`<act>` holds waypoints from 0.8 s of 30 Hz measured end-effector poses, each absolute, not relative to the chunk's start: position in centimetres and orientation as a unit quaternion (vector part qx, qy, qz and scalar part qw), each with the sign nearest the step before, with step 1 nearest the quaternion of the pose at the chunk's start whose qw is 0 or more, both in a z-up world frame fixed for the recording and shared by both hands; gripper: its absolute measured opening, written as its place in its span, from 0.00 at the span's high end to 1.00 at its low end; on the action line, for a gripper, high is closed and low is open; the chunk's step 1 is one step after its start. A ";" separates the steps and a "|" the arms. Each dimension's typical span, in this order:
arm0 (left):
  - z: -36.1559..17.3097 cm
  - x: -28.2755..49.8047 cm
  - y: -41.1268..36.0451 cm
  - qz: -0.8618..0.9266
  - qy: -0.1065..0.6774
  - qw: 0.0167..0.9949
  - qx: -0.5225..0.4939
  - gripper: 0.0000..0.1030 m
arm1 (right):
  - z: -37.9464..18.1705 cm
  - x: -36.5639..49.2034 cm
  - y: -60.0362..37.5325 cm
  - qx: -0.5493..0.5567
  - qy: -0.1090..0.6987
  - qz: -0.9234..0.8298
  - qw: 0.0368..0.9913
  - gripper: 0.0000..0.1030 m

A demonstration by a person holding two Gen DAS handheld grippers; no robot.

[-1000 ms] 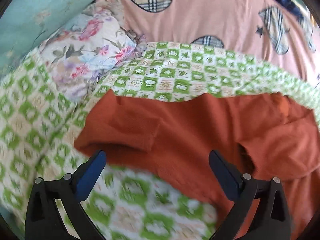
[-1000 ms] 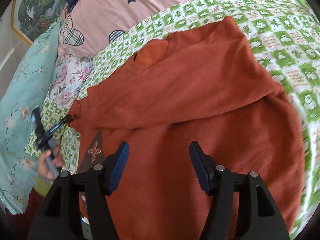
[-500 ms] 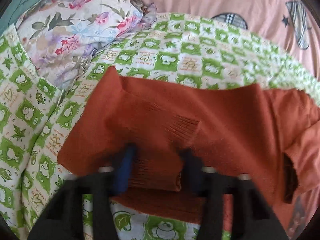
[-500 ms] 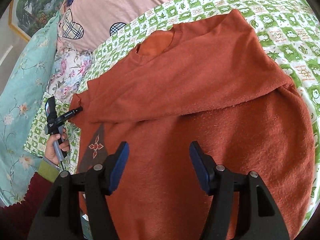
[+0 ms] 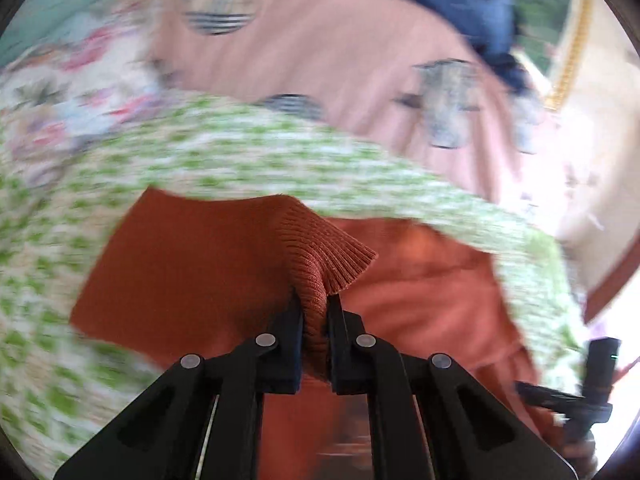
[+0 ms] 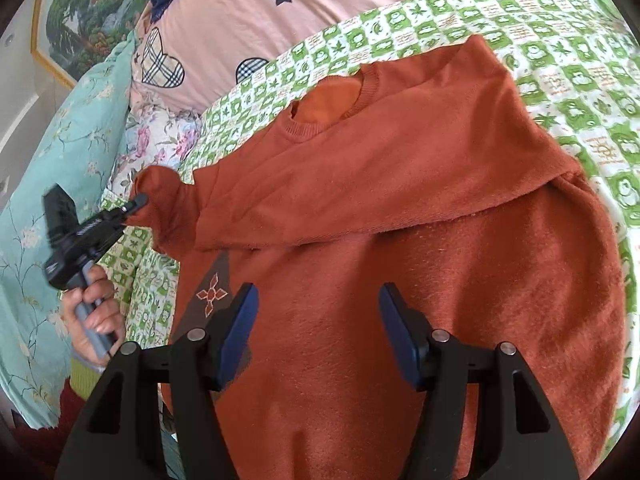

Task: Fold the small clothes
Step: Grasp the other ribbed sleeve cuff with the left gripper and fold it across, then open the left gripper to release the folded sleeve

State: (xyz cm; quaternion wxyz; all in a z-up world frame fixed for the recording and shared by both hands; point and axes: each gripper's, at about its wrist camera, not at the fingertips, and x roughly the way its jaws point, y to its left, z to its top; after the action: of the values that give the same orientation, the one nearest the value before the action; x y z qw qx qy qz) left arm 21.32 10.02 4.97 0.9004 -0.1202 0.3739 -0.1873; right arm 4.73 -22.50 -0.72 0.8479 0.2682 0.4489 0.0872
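The left view is smeared by motion, so the green quilt [image 5: 248, 152], pink sheet [image 5: 340, 60] and floral pillow [image 5: 60, 92] behind are only blurs of colour; only the left tool [image 5: 314, 312] and the ribbed cuff [image 5: 332, 256] clamped between its closed jaws are sharp. The cuff fans out above the jaws, lifted off the sweater [image 5: 192, 260], whose lower part is cut off behind the tool. Half a second ago the jaws were only closing around the cuff as it lay flat. In the right view, the right tool [image 6: 316, 320] hangs with its jaws wide apart over the sweater body [image 6: 400, 280], gripping nothing, much as before; the hem is hidden below it. The sweater lies spread on the quilt [image 6: 560, 40] on the bed, one sleeve folded across the chest, the neckline [image 6: 332, 104] toward the sheet [image 6: 240, 20]. At the left edge a hand [image 6: 94, 312] holds the left tool [image 6: 132, 206], which pinches the far sleeve end, now raised and bunched.
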 end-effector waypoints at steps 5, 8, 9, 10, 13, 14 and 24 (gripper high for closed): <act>5.6 20.3 -0.8 -0.271 0.378 0.879 -0.102 0.92 | -0.2 3.3 -24.7 0.279 0.437 0.070 0.852 0.38; 4.5 20.7 -5.5 -0.304 0.391 0.863 -0.097 0.92 | 0.1 2.5 -26.4 0.285 0.430 0.057 0.855 0.38; 4.2 20.8 -6.7 -0.311 0.394 0.860 -0.095 0.92 | 0.1 2.3 -26.9 0.286 0.428 0.053 0.856 0.38; 3.6 21.0 -8.3 -0.317 0.401 0.855 -0.090 0.92 | 0.2 2.0 -27.4 0.288 0.426 0.047 0.857 0.38; 1.7 21.4 -12.4 -0.326 0.419 0.844 -0.077 0.92 | 0.2 1.5 -28.9 0.298 0.420 0.032 0.857 0.38; 0.9 21.8 -13.6 -0.325 0.425 0.842 -0.073 0.92 | 0.1 1.4 -29.3 0.303 0.418 0.027 0.856 0.38; -3.4 21.3 -13.2 -0.307 0.467 0.827 -0.057 0.61 | 0.5 1.9 -29.8 0.308 0.410 0.025 0.858 0.38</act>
State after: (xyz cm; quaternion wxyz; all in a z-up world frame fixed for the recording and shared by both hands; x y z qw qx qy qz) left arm 21.26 -13.21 -3.35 0.8273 -0.0565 0.4669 -0.3073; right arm 1.91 -29.85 0.50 0.8581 0.3082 0.4098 0.0253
